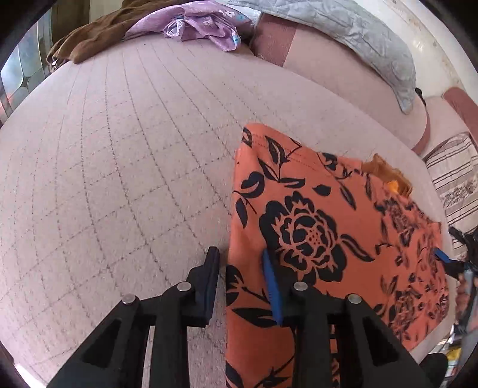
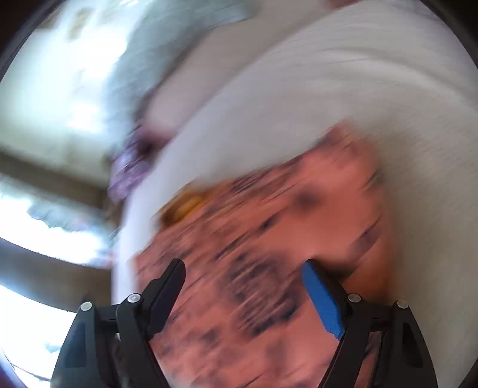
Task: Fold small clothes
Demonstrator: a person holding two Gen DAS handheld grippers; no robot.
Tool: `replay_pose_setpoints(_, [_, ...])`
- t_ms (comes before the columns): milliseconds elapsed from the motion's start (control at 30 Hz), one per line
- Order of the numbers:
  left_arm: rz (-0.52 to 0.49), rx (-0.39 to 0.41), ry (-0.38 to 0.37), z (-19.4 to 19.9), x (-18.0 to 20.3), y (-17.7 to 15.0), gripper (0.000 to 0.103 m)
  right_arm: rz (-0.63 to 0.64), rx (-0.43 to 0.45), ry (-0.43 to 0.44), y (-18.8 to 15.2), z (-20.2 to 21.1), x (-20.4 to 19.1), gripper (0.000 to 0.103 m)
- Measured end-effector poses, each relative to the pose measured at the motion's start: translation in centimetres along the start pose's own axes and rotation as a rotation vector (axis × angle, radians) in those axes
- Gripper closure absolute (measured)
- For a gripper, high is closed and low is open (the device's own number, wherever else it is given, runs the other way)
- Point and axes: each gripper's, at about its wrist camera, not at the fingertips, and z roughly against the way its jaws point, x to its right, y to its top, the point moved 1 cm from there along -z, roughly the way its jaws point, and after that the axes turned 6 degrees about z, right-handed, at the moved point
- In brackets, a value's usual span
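Observation:
An orange garment with a black flower print (image 1: 328, 226) lies folded flat on the pale quilted bed (image 1: 119, 167). My left gripper (image 1: 240, 256) is open at the garment's left edge, its left finger over the bed and its blue-padded right finger (image 1: 273, 286) over the cloth. My right gripper (image 2: 243, 268) is open above the same garment (image 2: 269, 238); that view is badly motion-blurred. The right gripper's blue tip also shows at the right edge of the left wrist view (image 1: 442, 256).
A brown cloth (image 1: 98, 35) and a purple flowered cloth (image 1: 203, 27) lie at the bed's far end. A grey quilted pillow (image 1: 358, 38) and a pink bolster (image 1: 343, 80) lie at the back right. A striped cushion (image 1: 454, 176) sits at the right.

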Motion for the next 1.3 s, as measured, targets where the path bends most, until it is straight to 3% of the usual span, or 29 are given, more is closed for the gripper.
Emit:
replay_pose_setpoints(67, [0.001, 0.033, -0.004, 1.3, 0.1, 0.3, 0.072, -0.120, 0.051, 0.066, 1.3, 0.6, 1.7, 0.020])
replay_pose_setpoints(167, [-0.025, 0.061, -0.046, 1.2, 1.1, 1.8, 0.057, -0.048, 0.062, 0.104, 2.5, 0.9, 0.2, 0.019])
replay_pose_setpoints(200, [-0.029, 0.056, -0.043, 0.4, 1.4, 2.6, 0.056, -0.028, 0.059, 0.114, 2.8, 0.7, 0.0, 0.019])
replay_pose_setpoints(300, [0.013, -0.018, -0.009, -3.6, 1.2, 4.9, 0.055, -0.065, 0.055, 0.015, 4.1, -1.4, 1.9, 0.020])
replay_pose_setpoints(367, [0.039, 0.014, -0.001, -3.7, 1.0, 5.9, 0.055, -0.157, 0.139, 0.078, 4.4, -0.9, 3.0, 0.021])
replay_pose_setpoints(433, [0.055, 0.020, 0.047, -3.0, 1.0, 6.3, 0.055, -0.137, 0.184, 0.049, 3.6, 0.1, 2.0, 0.020])
replay_pose_setpoints(533, [0.018, 0.072, 0.105, -0.6, 1.2, 5.1, 0.054, -0.059, 0.180, 0.002, 1.0, 1.9, 0.0, 0.020])
replay_pose_setpoints(633, [-0.022, 0.101, 0.140, 1.7, 1.6, 3.0, 0.050, 0.064, 0.160, -0.028, -4.3, 4.2, -2.7, 0.020])
replay_pose_setpoints(833, [-0.080, 0.151, 0.120, 5.5, 4.1, -0.8, 0.042, 0.148, 0.101, 0.005, -12.9, 5.5, -5.5, 0.020])
replay_pose_setpoints(900, [-0.101, 0.154, 0.097, 5.4, 5.4, -1.8, 0.039, 0.150, 0.103, 0.005, -13.9, 5.3, -5.4, 0.020])
replay_pose_setpoints(1000, [-0.123, 0.150, 0.090, 5.9, 6.2, -3.0, 0.039, 0.086, 0.106, -0.125, -13.7, 4.2, -3.0, 0.020])
replay_pose_setpoints(1100, [-0.133, 0.154, 0.093, 6.4, 6.4, -4.2, 0.039, 0.001, 0.145, -0.069, -14.1, 5.2, -2.2, 0.020])
replay_pose_setpoints(1200, [-0.129, 0.139, 0.102, 6.4, 6.4, -4.7, 0.039, 0.053, 0.165, -0.031, -14.0, 5.6, -3.8, 0.020])
replay_pose_setpoints(1300, [-0.124, 0.136, 0.103, 6.7, 6.3, -5.2, 0.039, 0.053, 0.147, -0.120, -13.4, 4.2, -2.3, 0.019])
